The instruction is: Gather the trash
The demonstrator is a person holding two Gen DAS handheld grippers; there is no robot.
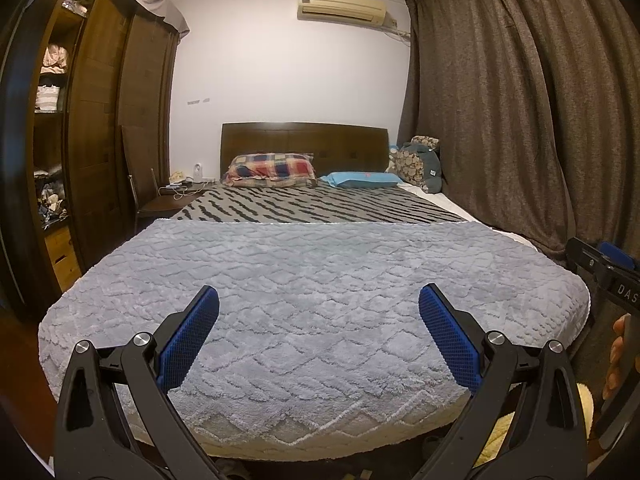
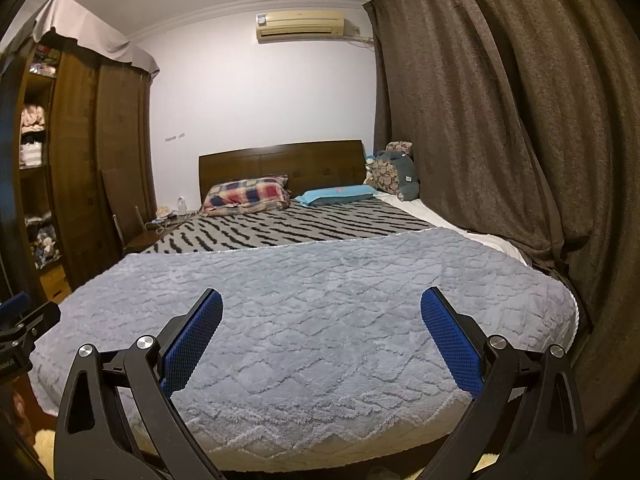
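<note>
hovering side by side at the foot of the bed (image 1: 540,248), the left gripper (image 1: 319,304) and right gripper (image 2: 322,306) both point along the mattress, jaws spread wide and holding nothing. no trash can be made out anywhere on the bedding from either view. a grey fleece blanket (image 1: 320,280) covers the near half, its rounded front edge dropping off just below the blue pads (image 1: 188,344). beyond its straight far edge lies a zebra-striped sheet (image 1: 320,204), then a plaid pillow (image 1: 270,170) and a blue pillow (image 1: 362,180) against the wooden headboard (image 1: 304,136). brown curtains (image 1: 520,100) hang close along the bed's right side; a dark wardrobe (image 1: 104,120) stands to the left, with a narrow strip of floor between it and the bed.
</note>
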